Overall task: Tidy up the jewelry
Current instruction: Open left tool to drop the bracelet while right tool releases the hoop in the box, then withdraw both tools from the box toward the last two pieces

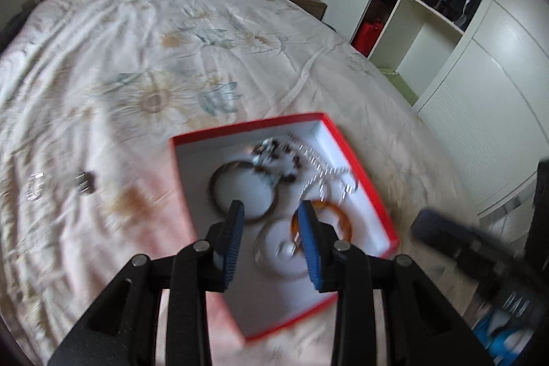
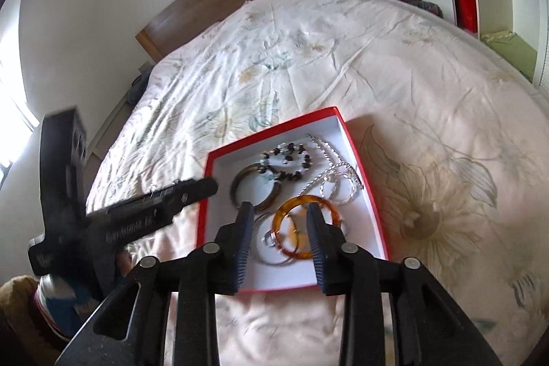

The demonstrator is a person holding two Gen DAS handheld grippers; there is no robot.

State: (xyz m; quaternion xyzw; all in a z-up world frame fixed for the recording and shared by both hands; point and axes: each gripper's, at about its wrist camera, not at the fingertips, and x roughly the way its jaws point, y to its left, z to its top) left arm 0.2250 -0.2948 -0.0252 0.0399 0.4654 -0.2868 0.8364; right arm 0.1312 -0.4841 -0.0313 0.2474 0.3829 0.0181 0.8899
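My left gripper (image 1: pixel 271 211): black plastic linkage arms, matte, angular, triangular cut-outs low on outer arms. Four round silver pivot pins across knuckles. Fingers (image 1: pixel 233 239) blue, finely ribbed on inner faces, tapering toward tips. My right gripper (image 2: pixel 281 211): same black frame, same four silver pins, fingers (image 2: pixel 317 242) darker blue, ribbed. From right wrist camera, left of right gripper, other unit's body seen side-on: black, boxy, with blurred, unreadable pale lettering along its side.

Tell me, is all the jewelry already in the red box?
No: two small pieces lie on the bedspread, left of the box.
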